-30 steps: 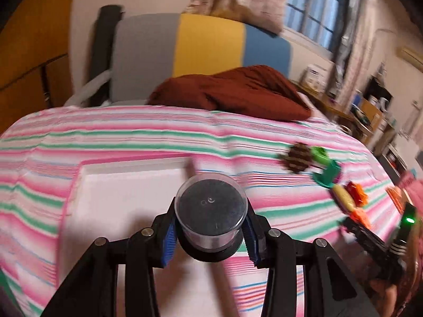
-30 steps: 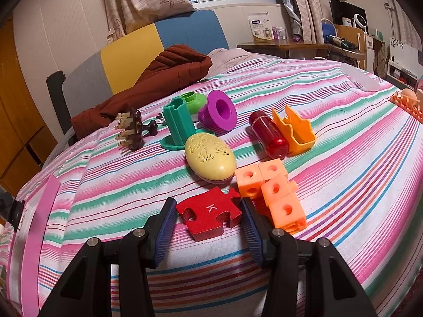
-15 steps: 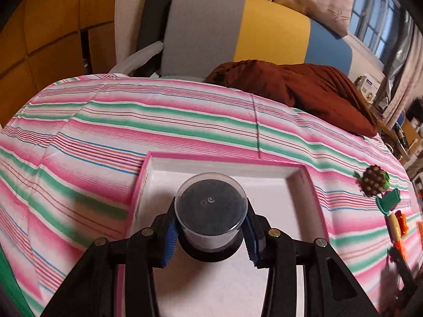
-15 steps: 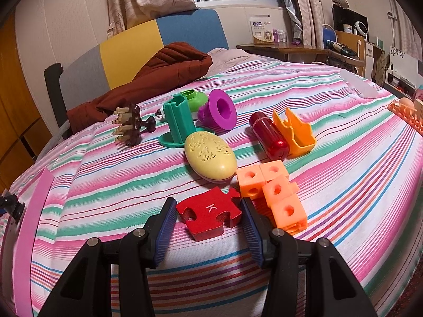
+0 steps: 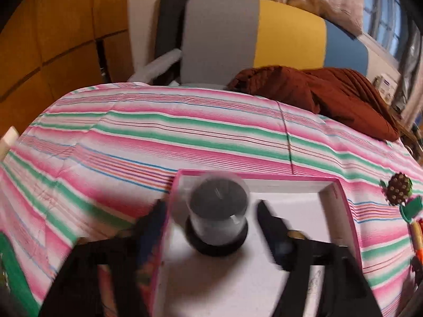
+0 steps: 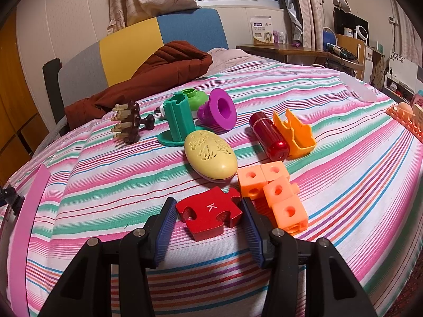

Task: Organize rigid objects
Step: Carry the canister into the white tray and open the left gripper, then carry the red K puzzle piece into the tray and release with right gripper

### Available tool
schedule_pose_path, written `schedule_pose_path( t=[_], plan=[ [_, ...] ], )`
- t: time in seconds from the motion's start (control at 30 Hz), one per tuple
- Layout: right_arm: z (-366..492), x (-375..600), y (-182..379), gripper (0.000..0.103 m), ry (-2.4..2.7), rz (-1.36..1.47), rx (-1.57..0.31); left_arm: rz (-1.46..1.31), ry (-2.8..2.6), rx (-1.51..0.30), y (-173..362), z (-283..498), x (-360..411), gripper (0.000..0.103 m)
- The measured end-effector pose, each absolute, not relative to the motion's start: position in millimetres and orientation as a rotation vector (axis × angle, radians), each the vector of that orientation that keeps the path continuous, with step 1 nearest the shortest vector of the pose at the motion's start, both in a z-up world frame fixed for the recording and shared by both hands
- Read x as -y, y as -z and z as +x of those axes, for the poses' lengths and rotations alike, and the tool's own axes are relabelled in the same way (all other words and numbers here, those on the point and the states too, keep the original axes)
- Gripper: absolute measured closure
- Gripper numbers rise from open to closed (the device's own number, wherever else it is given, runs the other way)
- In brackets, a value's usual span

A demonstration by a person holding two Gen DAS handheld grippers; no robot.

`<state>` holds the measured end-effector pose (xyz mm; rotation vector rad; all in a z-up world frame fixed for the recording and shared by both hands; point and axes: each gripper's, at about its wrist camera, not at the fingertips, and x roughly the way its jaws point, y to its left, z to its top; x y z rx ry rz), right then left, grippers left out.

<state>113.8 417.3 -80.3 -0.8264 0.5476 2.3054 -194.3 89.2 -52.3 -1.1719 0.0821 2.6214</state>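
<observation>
Left wrist view shows my left fingers (image 5: 211, 227) spread wide apart. They have just been opening. A small clear jar with a dark lid (image 5: 218, 216) stands between them, but neither finger touches it now. The jar sits upright on its black base inside the pink tray (image 5: 343, 206), near the tray's far left corner. My left-side finger (image 5: 152, 227) hangs over the tray's pink edge, and the other finger (image 5: 272, 227) is over the white tray floor. This picture is blurry, so the finger tips look smeared. The tray lies on the striped bed cover (image 5: 158, 137).

Right wrist view shows my right fingers (image 6: 208, 219) partly open, one on each side of the red puzzle piece (image 6: 208, 212) with a white K on it. Both blue pads sit right against its sides, so I am squeezing it. The piece lies on the striped cover. Just beside it on the right are the orange cubes (image 6: 275, 192), stuck together in a bunch. Behind the piece is the yellow oval case (image 6: 210, 158). Farther back are the red capsule (image 6: 268, 136), the orange clip (image 6: 294, 133), the purple cup (image 6: 219, 109), the green stand (image 6: 178, 121) and the brown brush (image 6: 129, 122).
</observation>
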Motion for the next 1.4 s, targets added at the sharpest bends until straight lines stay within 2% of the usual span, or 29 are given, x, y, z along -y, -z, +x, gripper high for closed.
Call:
schedule_pose_path(
  t=[0.03, 0.13, 0.2, 0.3, 0.63, 0.77, 1.13, 1.4],
  plan=[
    [114, -418, 80, 0.053, -2.305, -0.827, -0.547, -1.160, -2.646, -0.038, 49, -189, -83, 0.012],
    [113, -417, 80, 0.053, -2.303, -0.827, -0.544, -1.152, -2.663, 0.150, 40, -168, -63, 0.008],
    [113, -417, 80, 0.053, -2.300, -0.830, -0.538, -1.140, -2.658, 0.222, 39, -151, -55, 0.004],
    [113, -416, 80, 0.053, -2.298, -0.834, -0.531, -1.161, -2.642, 0.250, 44, -126, -51, 0.002],
    [103, -407, 74, 0.054, -2.324, -0.902, -0.481, -1.139, -2.574, 0.073, 55, -73, -68, 0.002],
    [96, -397, 68, 0.054, -2.375, -0.903, -0.532, -1.121, -2.564, 0.060, 53, -64, -65, 0.002],
    [34, -333, 32, 0.054, -2.633, -0.971, -0.509, -1.125, -2.549, 0.067, 53, -55, -53, 0.002],
    [-37, -259, 7, 0.054, -2.887, -1.141, -0.380, -1.118, -2.544, 0.040, 53, -48, -48, 0.002]
  ],
)
